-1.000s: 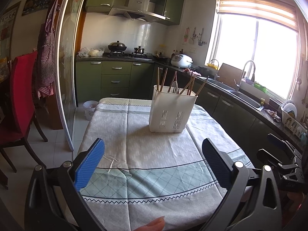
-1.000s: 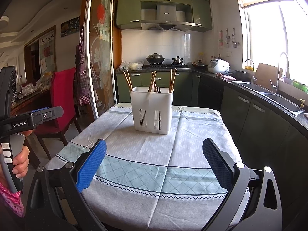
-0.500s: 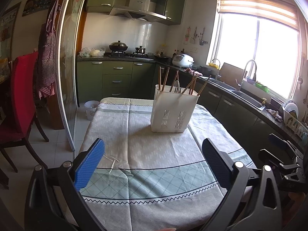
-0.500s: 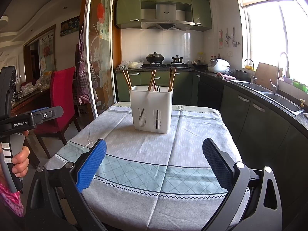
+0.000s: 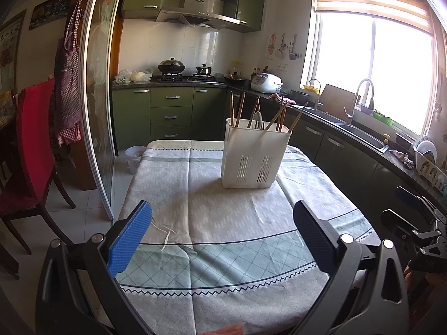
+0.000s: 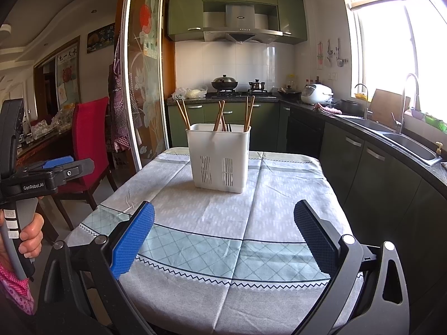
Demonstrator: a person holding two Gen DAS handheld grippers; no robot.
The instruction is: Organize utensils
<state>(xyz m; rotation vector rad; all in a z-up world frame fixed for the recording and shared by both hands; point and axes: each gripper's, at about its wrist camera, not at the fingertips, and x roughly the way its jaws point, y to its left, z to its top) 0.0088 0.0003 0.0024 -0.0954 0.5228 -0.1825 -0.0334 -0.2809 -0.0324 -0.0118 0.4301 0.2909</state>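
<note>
Both tongs spread wide, nothing held. Left tongs (image 5: 222, 230) and right tongs (image 6: 223, 229) hover low over the near edge of the worktop (image 6: 279, 195), which carries a patterned cloth.

White slotted utensil holder (image 5: 252, 156) stands upright, straight ahead of both tongs, well apart from either, toward the far half of the worktop. From the left tongs it sits ahead and slightly right of centre; from the right tongs, holder (image 6: 219, 157) is almost dead ahead, a touch left. So it lies roughly between the two lines of sight; neither is clearly nearer, though the right tongs look squarer to it.

Chopsticks (image 5: 237, 111) stick up out of the holder's top, long axis near vertical, fanning outward at slight tilts. In the right view the chopsticks (image 6: 220, 115) stand in about three clumps: left, middle crossed, right. A pale looped handle also shows among them in the left view; can't tell what it is.

No loose utensils visible on the cloth.

Judgement: the next move is a forward reach, then a grip from above or the side on a near-vertical stick, closing across its thin width. Tilted, crossed sticks could snag each other on pulling.
</note>
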